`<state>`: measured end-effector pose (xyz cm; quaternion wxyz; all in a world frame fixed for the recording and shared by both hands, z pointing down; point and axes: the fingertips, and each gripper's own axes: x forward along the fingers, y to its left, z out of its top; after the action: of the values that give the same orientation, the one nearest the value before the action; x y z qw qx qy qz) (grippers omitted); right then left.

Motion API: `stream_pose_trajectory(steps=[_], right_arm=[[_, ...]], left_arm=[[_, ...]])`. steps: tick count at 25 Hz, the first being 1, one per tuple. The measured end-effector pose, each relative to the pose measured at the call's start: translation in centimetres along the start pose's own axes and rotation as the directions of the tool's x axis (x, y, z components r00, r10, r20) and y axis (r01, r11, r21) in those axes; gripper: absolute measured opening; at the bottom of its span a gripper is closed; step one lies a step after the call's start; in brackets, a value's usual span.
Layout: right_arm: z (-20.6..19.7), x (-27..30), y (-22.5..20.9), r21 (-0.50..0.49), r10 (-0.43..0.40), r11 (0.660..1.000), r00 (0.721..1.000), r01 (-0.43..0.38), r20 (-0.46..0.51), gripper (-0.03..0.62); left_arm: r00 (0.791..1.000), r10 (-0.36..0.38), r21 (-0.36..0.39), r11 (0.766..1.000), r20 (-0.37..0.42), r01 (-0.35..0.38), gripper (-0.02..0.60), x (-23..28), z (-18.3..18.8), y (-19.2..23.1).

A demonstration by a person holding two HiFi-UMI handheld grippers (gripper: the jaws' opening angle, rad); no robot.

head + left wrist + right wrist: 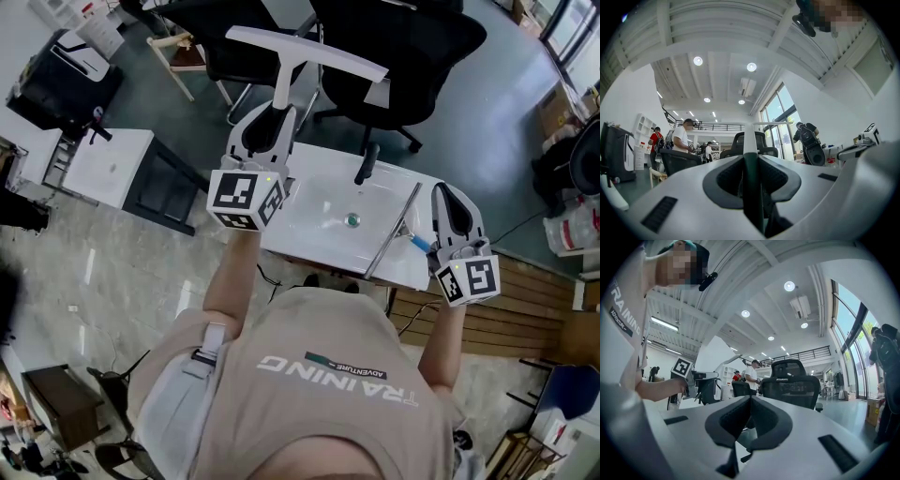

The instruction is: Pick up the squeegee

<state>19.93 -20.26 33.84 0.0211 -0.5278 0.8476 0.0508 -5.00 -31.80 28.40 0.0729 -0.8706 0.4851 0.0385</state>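
The squeegee [305, 52] is white and T-shaped, with a long blade on a straight handle. It hangs in the air above the far edge of the sink. My left gripper [277, 120] is shut on its handle, blade end pointing away from me. In the left gripper view the handle [749, 140] runs straight out between the jaws and the blade [771, 123] lies across its far end. My right gripper [442, 195] hovers over the sink's right edge, and its pads meet with nothing between them [750, 399].
A white sink [319, 202] with a drain [352, 220] and a black faucet [366, 164] lies below the grippers. A metal rod [392, 232] leans across its right side. Black office chairs [403, 47] stand behind, and a white cabinet [108, 169] stands to the left.
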Motion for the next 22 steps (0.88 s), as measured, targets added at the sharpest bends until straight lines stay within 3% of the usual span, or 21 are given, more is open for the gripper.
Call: stream_pose_trajectory(steps=[22], right_arm=[[-0.31,-0.34,0.59,-0.004,-0.008,1.0,1.0,0.008,-0.013,0.031]], left_arm=[[1.0,-0.01,-0.008,1.0,-0.002,0.01,0.101,-0.26,-0.38,-0.04]])
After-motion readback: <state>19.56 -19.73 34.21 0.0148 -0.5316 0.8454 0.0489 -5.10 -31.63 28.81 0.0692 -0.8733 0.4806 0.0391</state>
